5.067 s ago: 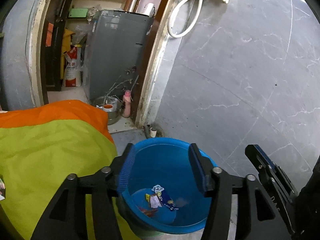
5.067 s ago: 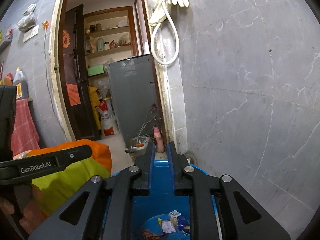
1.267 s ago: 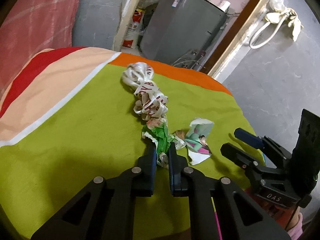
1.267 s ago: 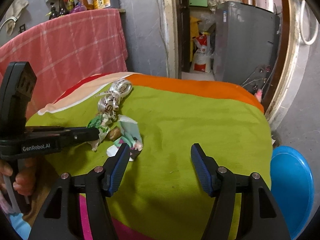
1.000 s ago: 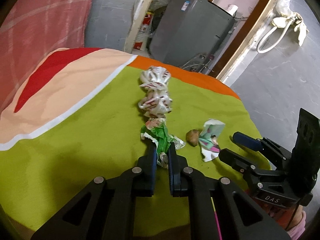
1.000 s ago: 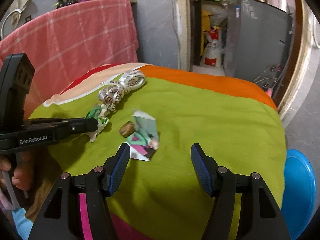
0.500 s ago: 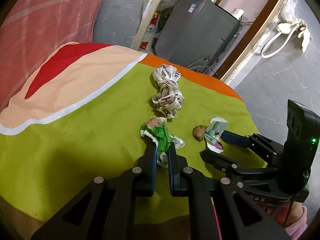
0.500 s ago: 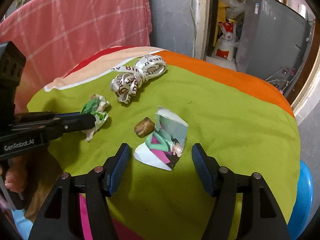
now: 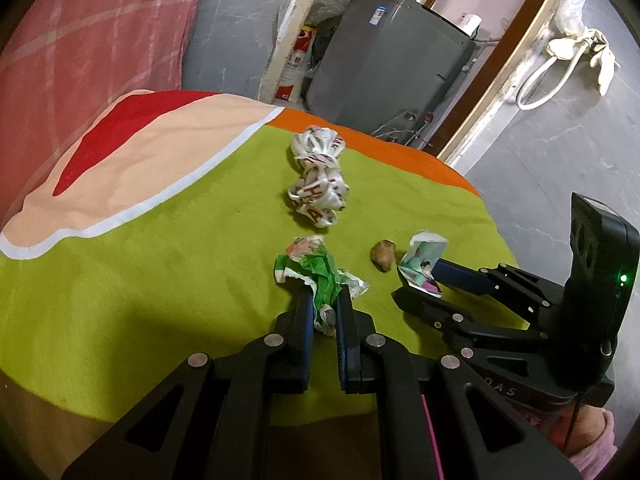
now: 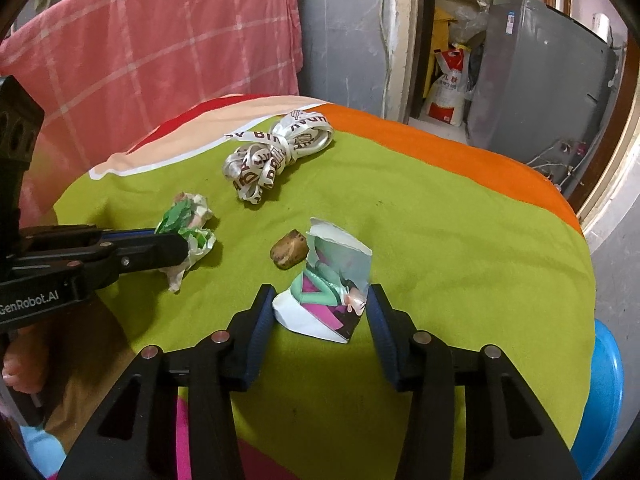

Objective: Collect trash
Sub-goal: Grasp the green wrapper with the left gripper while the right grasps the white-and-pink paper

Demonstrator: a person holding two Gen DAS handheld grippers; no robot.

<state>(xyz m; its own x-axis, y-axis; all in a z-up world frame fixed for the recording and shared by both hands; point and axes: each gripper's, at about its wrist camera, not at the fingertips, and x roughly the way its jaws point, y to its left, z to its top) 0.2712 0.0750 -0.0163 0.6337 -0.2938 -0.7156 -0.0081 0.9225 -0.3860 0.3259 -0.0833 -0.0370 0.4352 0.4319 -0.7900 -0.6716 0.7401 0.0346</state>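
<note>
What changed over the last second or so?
The open right gripper moved forward until its fingers straddle the torn paper, not yet closed. The left gripper stayed shut on the green wrapper. Ribbon and brown lump lie unmoved on the cloth.

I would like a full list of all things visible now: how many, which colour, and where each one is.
green wrapper: 1, green and white, pinched in the left gripper
printed paper scrap: 1, teal, purple, white, between the right gripper's fingers
brown lump: 1, beside that scrap
ribbon bundle: 1, white with dark letters, farther back on the cloth
cloth: 1, lime green, orange edge
blue bin: 1, low at the right edge
pink checked towel: 1, hanging behind
grey appliance: 1, in doorway
left gripper: shut
right gripper: open
</note>
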